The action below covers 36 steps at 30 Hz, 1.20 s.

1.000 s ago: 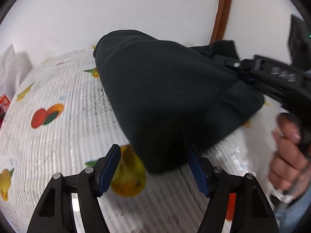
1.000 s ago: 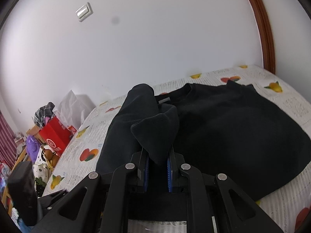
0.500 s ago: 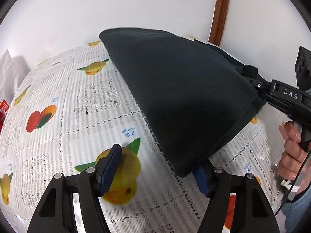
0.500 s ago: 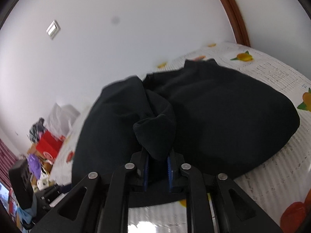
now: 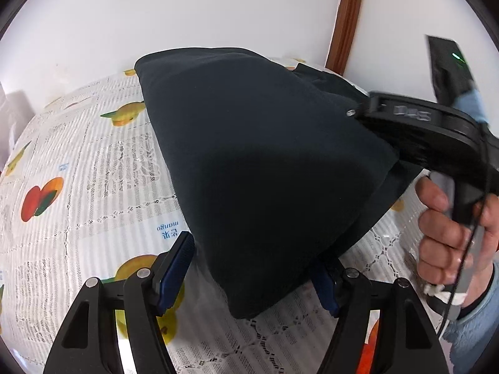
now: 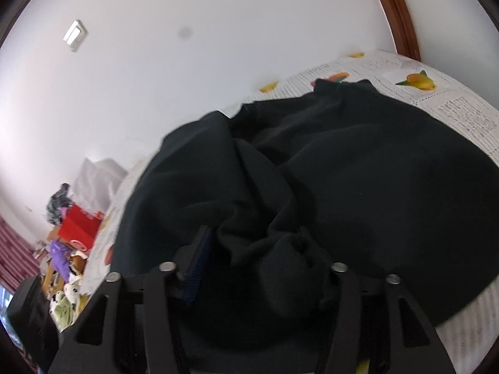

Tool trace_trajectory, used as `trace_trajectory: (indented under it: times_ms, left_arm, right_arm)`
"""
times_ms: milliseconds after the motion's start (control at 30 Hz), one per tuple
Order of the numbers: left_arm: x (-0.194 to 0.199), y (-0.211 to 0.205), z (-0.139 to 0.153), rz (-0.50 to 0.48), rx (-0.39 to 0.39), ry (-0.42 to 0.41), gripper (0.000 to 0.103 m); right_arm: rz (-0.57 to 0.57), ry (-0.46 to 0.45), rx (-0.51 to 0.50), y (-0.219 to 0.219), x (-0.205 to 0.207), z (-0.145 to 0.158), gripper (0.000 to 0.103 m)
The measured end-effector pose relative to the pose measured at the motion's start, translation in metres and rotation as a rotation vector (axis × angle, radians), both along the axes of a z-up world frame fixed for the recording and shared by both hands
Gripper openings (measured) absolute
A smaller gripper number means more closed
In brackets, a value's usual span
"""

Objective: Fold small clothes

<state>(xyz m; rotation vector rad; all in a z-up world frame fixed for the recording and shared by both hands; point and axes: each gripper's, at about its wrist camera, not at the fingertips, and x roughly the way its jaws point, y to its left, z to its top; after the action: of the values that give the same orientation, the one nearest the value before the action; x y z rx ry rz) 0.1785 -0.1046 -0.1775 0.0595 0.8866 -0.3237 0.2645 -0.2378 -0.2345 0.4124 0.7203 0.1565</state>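
A black garment (image 5: 265,155) lies folded over on the fruit-print tablecloth (image 5: 93,187). Its near corner sits between the wide-apart blue pads (image 5: 177,268) of my left gripper (image 5: 252,258), whose jaws are opening slightly; the right pad is half under the cloth. My right gripper (image 6: 259,249) is opening, and a bunched fold of the garment (image 6: 358,187) lies loose between its jaws. Only its left pad (image 6: 196,265) shows; cloth hides the right one. In the left wrist view a hand (image 5: 443,227) holds that gripper at the garment's right edge.
A white wall and a brown wooden frame (image 5: 346,15) stand right behind the table. Off the table's far left end are a white bag (image 6: 96,177), a red box (image 6: 81,224) and a pile of mixed things. Bare tablecloth (image 6: 452,99) shows at the right.
The right gripper, shut on the bunched fold before, has sunk toward the table and its jaws have parted. The left gripper has shifted so that the garment's corner lies between its fingers.
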Motion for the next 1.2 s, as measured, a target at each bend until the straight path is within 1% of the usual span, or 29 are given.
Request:
trace_trajectory:
  times_ms: [33, 67, 100, 133, 167, 233, 267, 300, 333, 367, 400, 467, 533, 567, 633, 667, 700, 733, 767, 800, 833, 900, 967, 1200]
  left_arm:
    - [-0.001, -0.001, 0.001, 0.000, 0.001, -0.001, 0.070]
    - [-0.001, -0.002, 0.001, -0.001, 0.002, -0.001, 0.070]
    - [0.000, -0.002, 0.001, -0.002, 0.003, -0.001, 0.071]
    - [-0.001, -0.003, 0.002, 0.000, 0.008, -0.001, 0.072]
    - [-0.001, -0.002, 0.003, 0.004, 0.008, -0.001, 0.072]
    - [0.005, -0.001, 0.000, 0.010, 0.000, 0.000, 0.072]
    - [0.005, 0.001, 0.001, 0.010, -0.005, 0.001, 0.072]
    - [0.004, 0.001, 0.001, 0.009, -0.011, 0.001, 0.073]
    - [0.004, 0.000, 0.003, 0.003, -0.016, 0.000, 0.073]
    - [0.004, -0.002, 0.004, 0.001, -0.012, 0.000, 0.073]
    - [0.003, -0.005, 0.004, 0.000, -0.005, -0.001, 0.073]
    - [0.002, -0.013, 0.005, -0.007, 0.003, -0.010, 0.071]
    - [0.002, -0.020, 0.007, -0.008, 0.004, -0.014, 0.068]
    - [0.002, -0.021, 0.008, -0.010, -0.005, -0.013, 0.063]
    - [0.002, -0.023, 0.009, -0.020, -0.029, 0.002, 0.052]
    - [0.001, -0.024, 0.010, -0.036, -0.049, 0.013, 0.041]
    - [0.000, -0.024, 0.011, -0.046, -0.060, 0.017, 0.033]
    - [-0.002, -0.028, 0.013, -0.052, -0.059, 0.012, 0.029]
    - [-0.003, -0.029, 0.014, -0.056, -0.052, 0.004, 0.021]
    - [-0.005, -0.031, 0.017, -0.048, -0.036, -0.013, 0.019]
    - [-0.006, -0.028, 0.022, -0.042, -0.034, -0.020, 0.018]
    - [-0.007, -0.025, 0.025, -0.026, -0.044, -0.022, 0.016]
    - [-0.007, -0.013, 0.027, -0.004, -0.060, -0.016, 0.015]
    - [-0.015, 0.025, 0.032, 0.068, -0.083, -0.019, 0.014]
  right_arm:
    - [0.004, 0.011, -0.039, 0.005, 0.005, 0.001, 0.027]
    - [0.016, 0.007, -0.065, 0.008, 0.008, 0.003, 0.021]
    - [0.032, -0.014, -0.082, 0.009, 0.007, 0.005, 0.018]
    - [0.047, -0.061, -0.103, 0.008, 0.003, 0.014, 0.015]
    - [0.048, -0.108, -0.108, 0.003, -0.003, 0.022, 0.013]
    - [0.026, -0.243, -0.068, -0.019, -0.026, 0.044, 0.012]
    - [0.008, -0.284, -0.040, -0.031, -0.035, 0.051, 0.012]
    - [-0.042, -0.325, -0.020, -0.045, -0.046, 0.056, 0.012]
    - [-0.076, -0.333, -0.022, -0.051, -0.051, 0.058, 0.012]
    - [-0.107, -0.316, -0.033, -0.060, -0.052, 0.055, 0.012]
    - [-0.113, -0.280, -0.043, -0.064, -0.049, 0.049, 0.012]
    - [-0.137, -0.164, -0.065, -0.071, -0.036, 0.027, 0.013]
    - [-0.146, -0.075, -0.073, -0.075, -0.029, 0.008, 0.014]
    - [-0.149, -0.063, -0.080, -0.075, -0.029, 0.003, 0.015]
    - [-0.149, -0.069, -0.089, -0.074, -0.030, 0.001, 0.015]
    - [-0.143, -0.064, -0.093, -0.073, -0.028, 0.001, 0.015]
    - [-0.125, -0.046, -0.101, -0.072, -0.025, 0.000, 0.015]
    - [-0.115, -0.038, -0.105, -0.071, -0.022, -0.001, 0.016]
    - [-0.105, -0.036, -0.103, -0.070, -0.019, -0.003, 0.016]
    - [-0.098, -0.037, -0.099, -0.070, -0.018, -0.003, 0.015]
    - [-0.092, -0.038, -0.106, -0.068, -0.018, 0.000, 0.015]
    - [-0.083, -0.042, -0.131, -0.062, -0.019, 0.001, 0.014]
    - [-0.076, -0.036, -0.145, -0.055, -0.018, 0.001, 0.014]
    - [-0.037, -0.014, -0.153, -0.020, -0.001, 0.003, 0.014]
